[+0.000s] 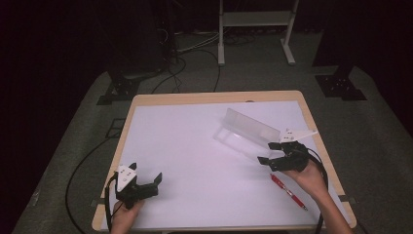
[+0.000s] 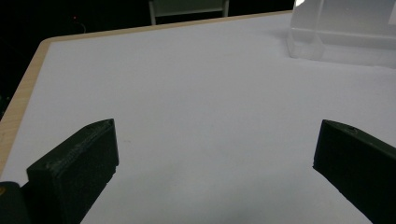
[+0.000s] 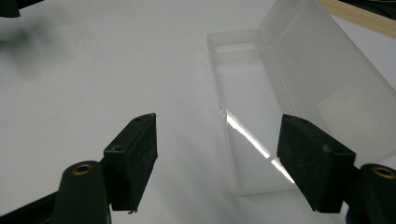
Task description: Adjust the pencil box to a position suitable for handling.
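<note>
Left black two-jaw gripper (image 1: 146, 184), high view: sitting near the front left corner of the white-topped wooden table (image 1: 185, 146), jaws spread apart, nothing between them. Right black two-jaw gripper (image 1: 267, 152), same view: hovering at the near end of the clear plastic hinged box (image 1: 246, 131), jaws parted, gripping nothing. Box lying open right of centre, lid standing up along its far side. Red pen (image 1: 288, 191) lying on the table near the right hand (image 1: 308, 176).

Left gripper view: jaws standing wide over bare white surface (image 2: 196, 116); clear box (image 2: 343, 30) showing at the upper right.

Right gripper view: jaws gaping just above the box tray (image 3: 247, 116), the lid (image 3: 322, 79) rising at its right.
</note>
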{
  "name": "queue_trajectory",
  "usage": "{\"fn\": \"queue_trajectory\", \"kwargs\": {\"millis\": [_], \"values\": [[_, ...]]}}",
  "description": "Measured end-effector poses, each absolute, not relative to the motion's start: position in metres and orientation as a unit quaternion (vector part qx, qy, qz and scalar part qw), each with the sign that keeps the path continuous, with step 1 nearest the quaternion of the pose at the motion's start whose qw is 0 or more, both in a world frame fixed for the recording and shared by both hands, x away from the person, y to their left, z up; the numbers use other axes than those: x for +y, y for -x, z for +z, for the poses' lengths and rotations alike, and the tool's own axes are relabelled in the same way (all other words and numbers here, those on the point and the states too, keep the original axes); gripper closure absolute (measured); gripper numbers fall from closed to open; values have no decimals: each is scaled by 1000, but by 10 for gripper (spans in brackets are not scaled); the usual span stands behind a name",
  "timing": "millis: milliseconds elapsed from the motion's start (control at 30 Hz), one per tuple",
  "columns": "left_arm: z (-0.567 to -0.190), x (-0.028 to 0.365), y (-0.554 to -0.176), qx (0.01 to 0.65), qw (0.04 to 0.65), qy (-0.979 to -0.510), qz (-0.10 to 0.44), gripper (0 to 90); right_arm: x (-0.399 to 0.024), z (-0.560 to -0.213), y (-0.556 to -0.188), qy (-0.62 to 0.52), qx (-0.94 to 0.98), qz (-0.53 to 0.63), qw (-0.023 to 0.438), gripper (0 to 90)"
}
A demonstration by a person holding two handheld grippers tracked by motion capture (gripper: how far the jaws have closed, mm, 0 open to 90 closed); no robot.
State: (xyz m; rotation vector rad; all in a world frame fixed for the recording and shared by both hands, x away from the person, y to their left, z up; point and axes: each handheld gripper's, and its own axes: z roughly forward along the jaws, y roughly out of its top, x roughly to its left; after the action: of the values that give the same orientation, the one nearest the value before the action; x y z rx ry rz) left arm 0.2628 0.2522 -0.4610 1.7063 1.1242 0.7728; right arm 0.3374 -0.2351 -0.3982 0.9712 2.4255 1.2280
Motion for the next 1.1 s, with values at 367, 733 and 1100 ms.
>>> {"fn": "queue_trajectory", "kwargs": {"millis": [367, 733, 1100], "values": [[-461, 252, -263, 456, 459, -695, 314, 0, -218, -394, -358, -325, 841, 412, 129, 279], [-461, 252, -262, 455, 460, -695, 313, 0, -198, -397, -379, -317, 853, 393, 130, 284], [-461, 253, -263, 457, 464, -692, 312, 0, -178, -411, -402, -318, 864, 371, 117, 320]]}}
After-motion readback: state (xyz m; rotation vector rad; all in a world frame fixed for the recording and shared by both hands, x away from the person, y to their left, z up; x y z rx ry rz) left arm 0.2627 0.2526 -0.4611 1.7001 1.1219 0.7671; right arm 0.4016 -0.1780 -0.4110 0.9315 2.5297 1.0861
